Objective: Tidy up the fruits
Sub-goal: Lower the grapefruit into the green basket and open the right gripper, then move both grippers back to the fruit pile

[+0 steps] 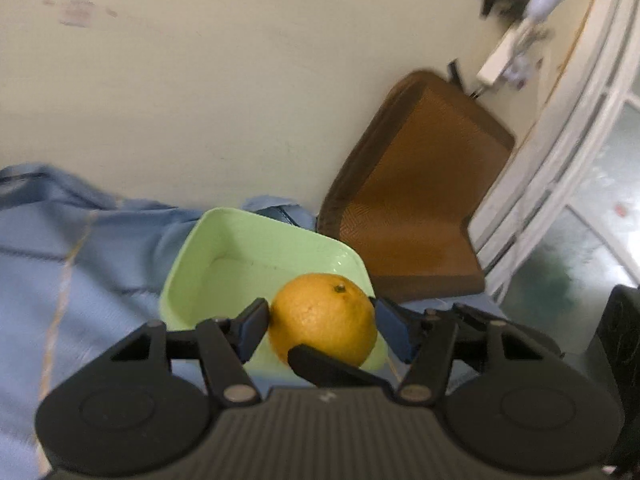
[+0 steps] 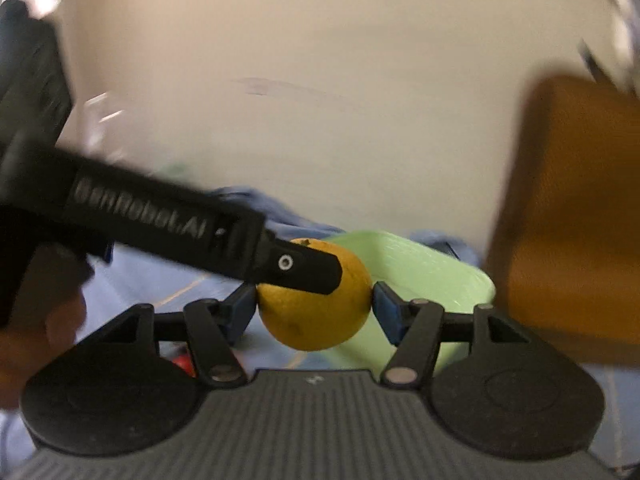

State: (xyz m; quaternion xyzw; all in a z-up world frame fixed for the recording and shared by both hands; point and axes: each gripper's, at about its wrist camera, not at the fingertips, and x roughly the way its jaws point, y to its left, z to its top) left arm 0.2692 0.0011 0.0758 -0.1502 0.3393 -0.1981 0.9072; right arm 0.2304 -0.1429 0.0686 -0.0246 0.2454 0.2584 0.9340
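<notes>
One orange [image 1: 324, 318] is held above the near corner of a pale green square bowl [image 1: 240, 256], which looks empty. My left gripper [image 1: 322, 326] has its blue pads against both sides of the orange. My right gripper [image 2: 316, 306] also presses the same orange [image 2: 316, 312] from both sides. A black finger of the right gripper [image 1: 320, 364] crosses under the orange in the left wrist view. The left gripper's body and finger [image 2: 308, 268] cross over the orange in the right wrist view. The bowl [image 2: 424, 276] lies just beyond.
A blue cloth [image 1: 80, 264] covers the surface under the bowl. A brown chair [image 1: 416, 192] stands right of the bowl against the cream wall. A small red object [image 2: 185, 364] shows low behind my right gripper's left linkage. A white door frame [image 1: 560, 140] is at far right.
</notes>
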